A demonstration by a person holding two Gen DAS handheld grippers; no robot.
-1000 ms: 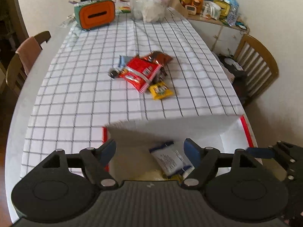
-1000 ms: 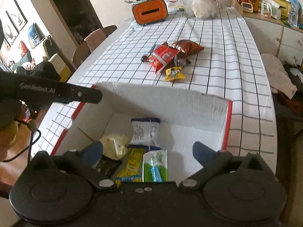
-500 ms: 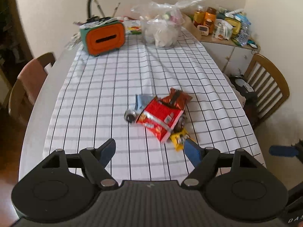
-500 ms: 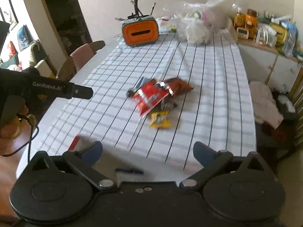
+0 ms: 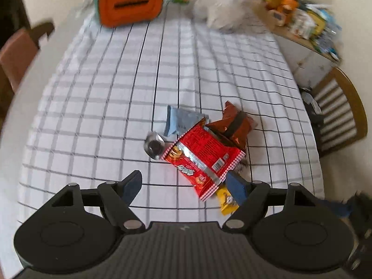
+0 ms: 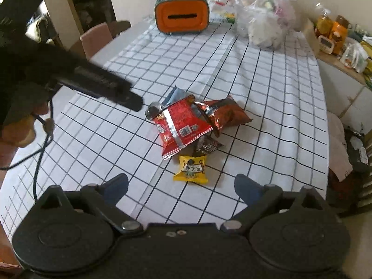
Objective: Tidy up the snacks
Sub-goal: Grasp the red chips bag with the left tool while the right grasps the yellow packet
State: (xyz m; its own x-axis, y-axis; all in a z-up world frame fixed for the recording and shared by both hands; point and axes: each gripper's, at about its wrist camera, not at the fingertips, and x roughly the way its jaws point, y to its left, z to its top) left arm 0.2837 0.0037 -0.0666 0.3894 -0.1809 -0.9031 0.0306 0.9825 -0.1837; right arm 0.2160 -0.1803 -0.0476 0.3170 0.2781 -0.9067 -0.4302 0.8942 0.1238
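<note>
A heap of snacks lies mid-table: a red packet (image 5: 202, 158) (image 6: 181, 123) on top, a brown packet (image 5: 234, 125) (image 6: 230, 116), a pale blue packet (image 5: 181, 121), a silver round sweet (image 5: 153, 145) and a dark small packet (image 6: 207, 146). A yellow packet (image 6: 191, 168) (image 5: 226, 201) sits nearest me. My left gripper (image 5: 183, 181) hovers open just short of the red packet; its right finger overlaps the yellow packet in the picture. My right gripper (image 6: 181, 183) is open just short of the yellow packet, holding nothing. One of the left tool's black fingers (image 6: 104, 83) reaches in from the left of the right wrist view.
A checked tablecloth (image 6: 279, 93) covers the table. At its far end stand an orange tissue box (image 6: 182, 18) and a clear plastic bag (image 6: 267, 25). A cluttered sideboard (image 6: 332, 34) and a wooden chair (image 5: 341, 114) are on the right, another chair (image 6: 97, 37) on the left.
Both grippers have moved forward from above the white box to the snack heap. The box has dropped out of both views. Both pairs of jaws have stayed equally wide.
</note>
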